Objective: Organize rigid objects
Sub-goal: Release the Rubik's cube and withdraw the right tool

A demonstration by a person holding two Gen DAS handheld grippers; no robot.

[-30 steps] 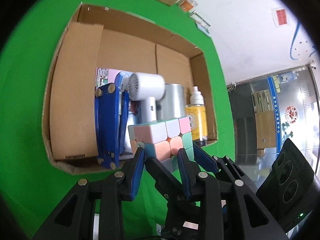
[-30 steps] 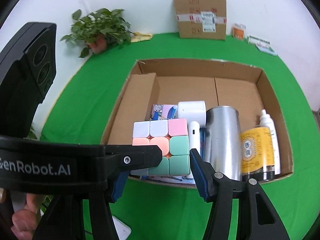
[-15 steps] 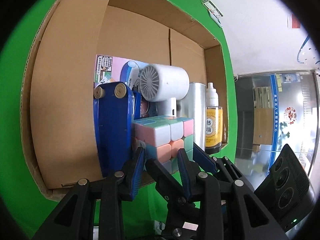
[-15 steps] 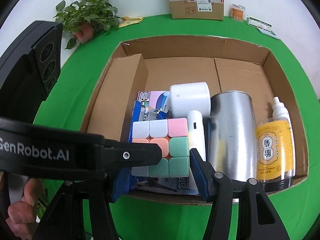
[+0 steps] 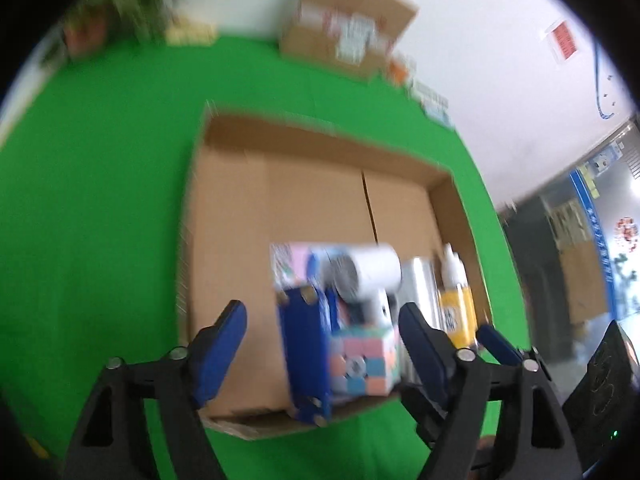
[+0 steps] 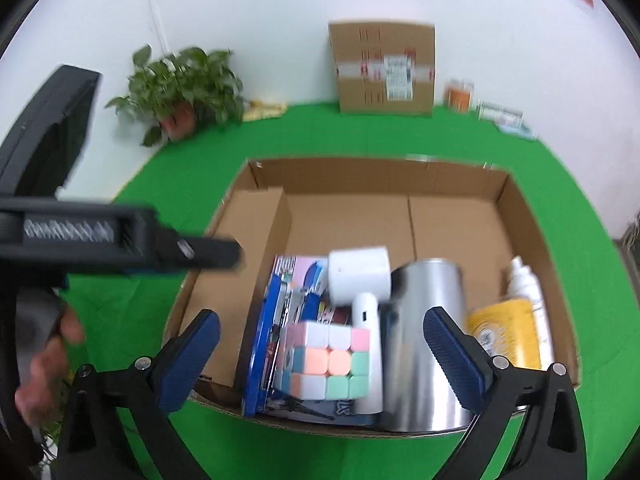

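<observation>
Pastel puzzle cube [image 6: 326, 362] inside cardboard box [image 6: 536, 216], wedged near front wall between blue tool [image 6: 262, 336] and steel can [image 6: 424, 328]. Left gripper [image 5: 322, 350] and right gripper [image 6: 320, 354] both spread wide, empty. Risk: cube tipping forward if nudged.

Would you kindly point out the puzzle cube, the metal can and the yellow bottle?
puzzle cube [image 6: 326, 360]: right wrist view, centre of its facing side.
metal can [image 6: 424, 344]: right wrist view, side wall.
yellow bottle [image 6: 510, 332]: right wrist view, yellow label.
</observation>
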